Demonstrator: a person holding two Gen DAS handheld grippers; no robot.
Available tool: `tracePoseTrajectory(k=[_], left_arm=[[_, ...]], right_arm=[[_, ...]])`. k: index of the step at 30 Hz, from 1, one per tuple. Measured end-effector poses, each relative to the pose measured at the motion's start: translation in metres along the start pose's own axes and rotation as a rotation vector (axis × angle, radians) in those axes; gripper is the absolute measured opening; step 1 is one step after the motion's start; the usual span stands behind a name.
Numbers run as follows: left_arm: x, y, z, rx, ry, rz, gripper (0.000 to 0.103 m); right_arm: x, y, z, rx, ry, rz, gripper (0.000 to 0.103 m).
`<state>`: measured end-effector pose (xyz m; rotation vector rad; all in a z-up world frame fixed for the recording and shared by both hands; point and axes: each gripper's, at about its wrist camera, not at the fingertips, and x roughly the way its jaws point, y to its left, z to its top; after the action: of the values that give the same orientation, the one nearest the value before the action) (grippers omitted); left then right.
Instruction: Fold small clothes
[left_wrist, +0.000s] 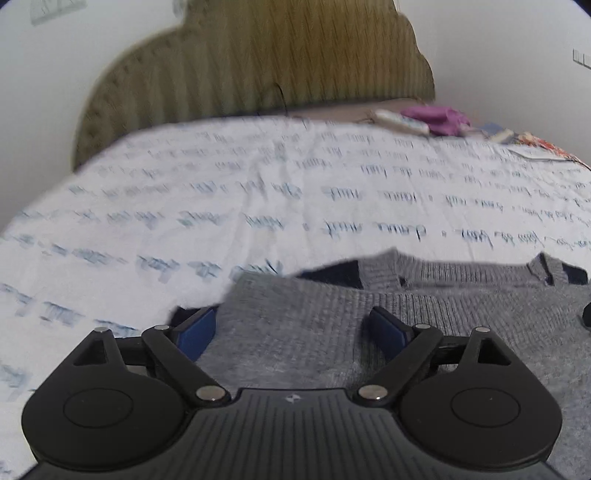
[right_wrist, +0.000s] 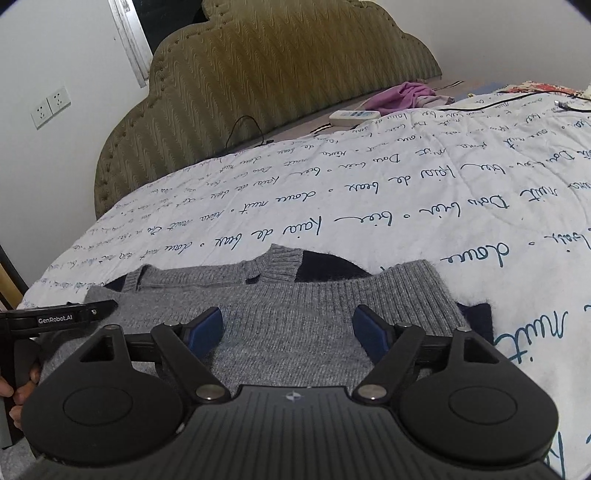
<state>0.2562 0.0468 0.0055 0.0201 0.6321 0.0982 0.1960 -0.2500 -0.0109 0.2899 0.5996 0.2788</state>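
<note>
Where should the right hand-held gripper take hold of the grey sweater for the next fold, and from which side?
Probably at the ribbed hem edge on the right of the sweater, coming from the right. That edge lies flat and free on the bedspread, thick enough to pinch, and the right hand-held gripper is already open just above the knit.
</note>
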Motion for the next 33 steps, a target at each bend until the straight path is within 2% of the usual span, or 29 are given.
tracePoseTrajectory(k=[1,3,6,10,13,14,15,19,22,23,24,26,29,30,31,32,33], left_arm=[[-0.016,0.005,0.000,-0.024,-0.036,0.003,0.091],[-0.056,0.026,-0.005,-0.123,-0.094,-0.056,0.091],[-0.115,0.065,-0.031,-0.342,-0.114,-0.125,0.093],[-0.168,0.107,-0.094,-0.599,-0.048,-0.162,0.093],[-0.174,0.126,-0.135,-0.791,0.069,-0.230,0.093],[-0.173,0.129,-0.144,-0.836,0.083,-0.258,0.093],[-0.174,0.131,-0.150,-0.858,0.058,-0.267,0.093],[-0.164,0.130,-0.143,-0.887,0.045,-0.261,0.096],[-0.153,0.124,-0.130,-0.884,0.046,-0.197,0.092],[-0.150,0.119,-0.127,-0.863,0.039,-0.169,0.086],[-0.148,0.113,-0.124,-0.826,0.048,-0.140,0.067],[-0.147,0.105,-0.122,-0.773,0.052,-0.105,0.063],[-0.153,0.094,-0.125,-0.724,0.000,-0.061,0.054],[-0.155,0.091,-0.126,-0.703,-0.014,-0.047,0.041],[-0.155,0.089,-0.127,-0.681,-0.020,-0.030,0.022],[-0.153,0.087,-0.126,-0.659,-0.011,-0.017,0.012],[-0.149,0.085,-0.125,-0.634,0.006,-0.015,0.008]], right_arm=[[-0.001,-0.001,0.000,0.007,-0.003,0.003,0.079],[-0.003,-0.002,-0.001,0.019,-0.012,0.006,0.079],[-0.006,-0.004,-0.002,0.028,-0.021,0.010,0.079],[-0.006,-0.005,-0.002,0.032,-0.022,0.018,0.080],[-0.007,-0.005,-0.002,0.036,-0.024,0.028,0.082],[-0.007,-0.005,-0.002,0.039,-0.025,0.030,0.082],[-0.008,-0.005,-0.002,0.042,-0.027,0.033,0.082],[-0.010,-0.007,-0.002,0.052,-0.034,0.042,0.084],[-0.011,-0.007,-0.003,0.059,-0.038,0.045,0.084],[-0.010,-0.008,-0.003,0.061,-0.038,0.046,0.084],[-0.010,-0.008,-0.003,0.061,-0.038,0.047,0.084],[-0.010,-0.008,-0.002,0.063,-0.038,0.052,0.085],[-0.010,-0.008,-0.002,0.064,-0.037,0.058,0.086],[-0.010,-0.008,-0.002,0.064,-0.037,0.059,0.086],[-0.009,-0.008,-0.002,0.064,-0.036,0.060,0.087],[-0.009,-0.008,-0.002,0.063,-0.035,0.059,0.087],[-0.009,-0.007,-0.002,0.059,-0.034,0.056,0.087]])
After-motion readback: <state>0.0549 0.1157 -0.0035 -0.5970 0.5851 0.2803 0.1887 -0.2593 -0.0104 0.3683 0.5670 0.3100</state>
